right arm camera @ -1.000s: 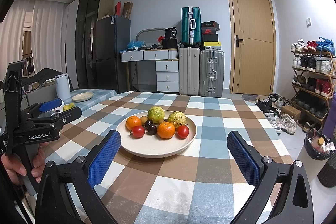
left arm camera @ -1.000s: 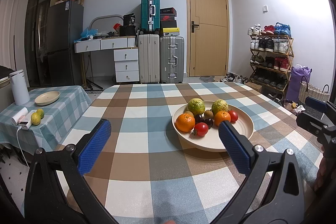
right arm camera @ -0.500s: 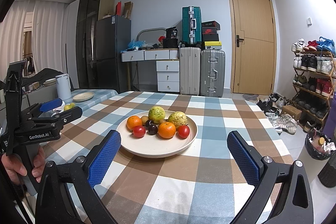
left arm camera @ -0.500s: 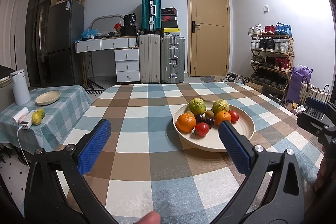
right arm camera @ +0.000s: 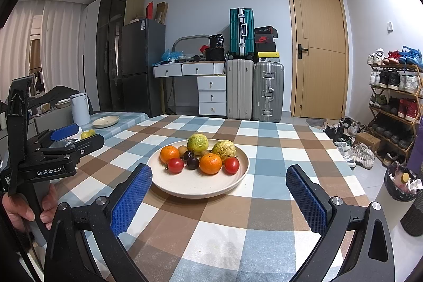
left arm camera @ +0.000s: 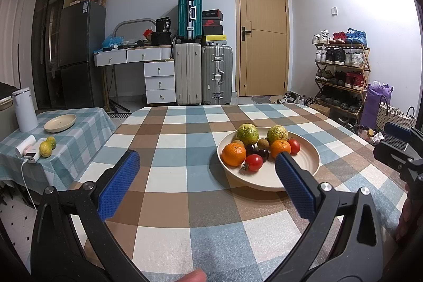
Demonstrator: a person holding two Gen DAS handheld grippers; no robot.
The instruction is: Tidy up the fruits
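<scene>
**Both grippers spread over the table, fruit heaped on the plate ahead**

The left gripper (left arm camera: 206, 171) and right gripper (right arm camera: 218, 189) both have their blue pads wide apart and hold nothing. The plate (right arm camera: 185, 189) sits on the checked table (right arm camera: 264, 205) just ahead of both: nearly centred between the right gripper's pads, and ahead and to the right of the left one, whose right pad overlaps its rim in that view. On it lie two oranges (right arm camera: 210, 163), two tomatoes (right arm camera: 231, 165), two green fruits (right arm camera: 197, 142), dark plums (right arm camera: 193, 162) and kiwis (right arm camera: 182, 150), bunched at the far side.

Off to the left, on a side table (left arm camera: 79, 128), a small plate (left arm camera: 60, 123) stands bare with two yellow-green fruits (left arm camera: 45, 149) near it.

My judgement: this fits either fruit waiting to be sorted out of the heap or fruit already gathered onto one plate. Any reach would need a short advance and pads kept wide for the round, rolling pieces
</scene>
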